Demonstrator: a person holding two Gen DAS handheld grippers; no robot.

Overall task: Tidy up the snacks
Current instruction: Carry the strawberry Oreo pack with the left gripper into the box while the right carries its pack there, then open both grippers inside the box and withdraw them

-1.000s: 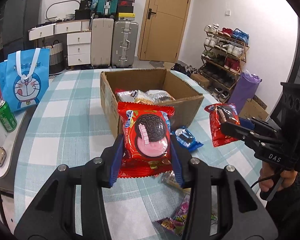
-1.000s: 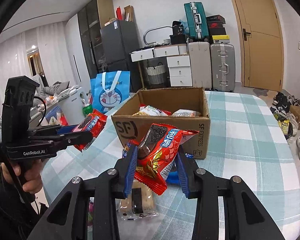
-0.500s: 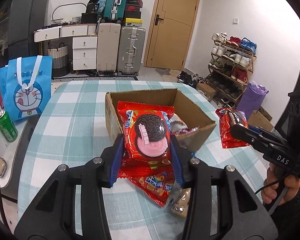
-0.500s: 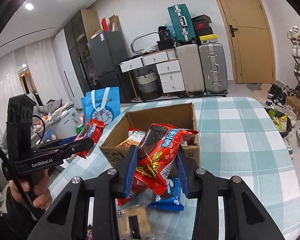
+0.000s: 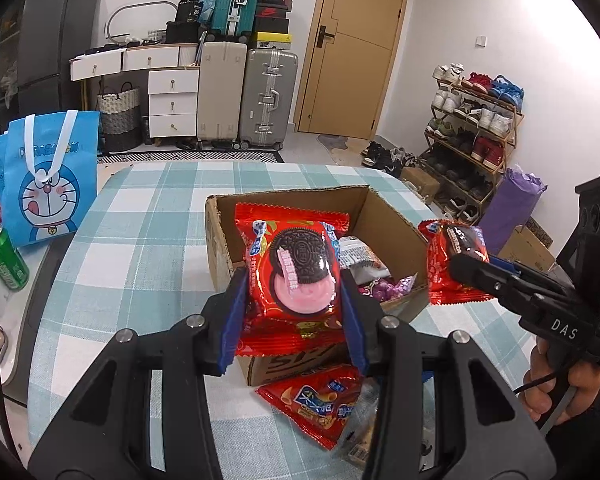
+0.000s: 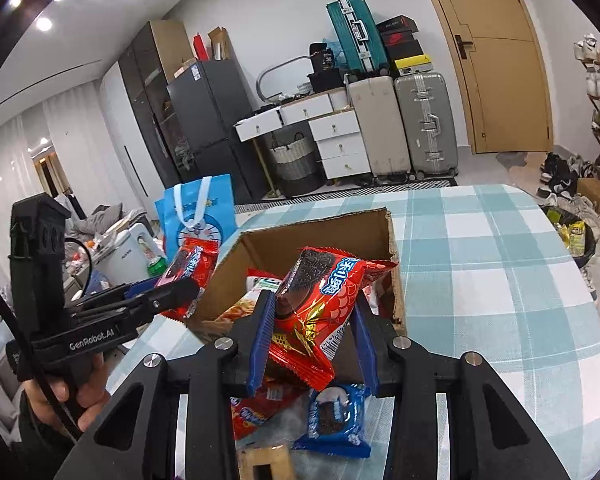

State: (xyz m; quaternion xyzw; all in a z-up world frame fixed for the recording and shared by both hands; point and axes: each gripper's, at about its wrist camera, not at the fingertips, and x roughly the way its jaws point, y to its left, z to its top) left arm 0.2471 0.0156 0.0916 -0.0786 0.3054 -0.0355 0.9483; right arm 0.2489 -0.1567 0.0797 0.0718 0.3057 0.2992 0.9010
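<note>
- Nearest, the left gripper [image 5: 296, 300] pinches a red foil cookie packet [image 5: 294, 268] by its side edges; the light, crinkly wrapper could slip, and the biscuit inside seems fragile.
- The right gripper [image 6: 312, 332] clamps a second red cookie packet [image 6: 320, 296] the same way.
- Both packets hang over the open brown cardboard box [image 5: 384, 216] of snacks.
- Loose packets [image 6: 334, 416] lie on the checked tablecloth [image 6: 500, 280].

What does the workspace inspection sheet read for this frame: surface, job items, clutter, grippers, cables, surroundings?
Surface: checked tablecloth.
Job's things: cardboard box part filled; red cookie packet and second red packet above it.
Clutter: blue packet and red snack bag before the box; green can; blue cartoon bag.
Grippers: left gripper and right gripper, jaws shut on a packet each.
Cables: black cable by the hand.
Surroundings: suitcases, shoe rack, door.
</note>
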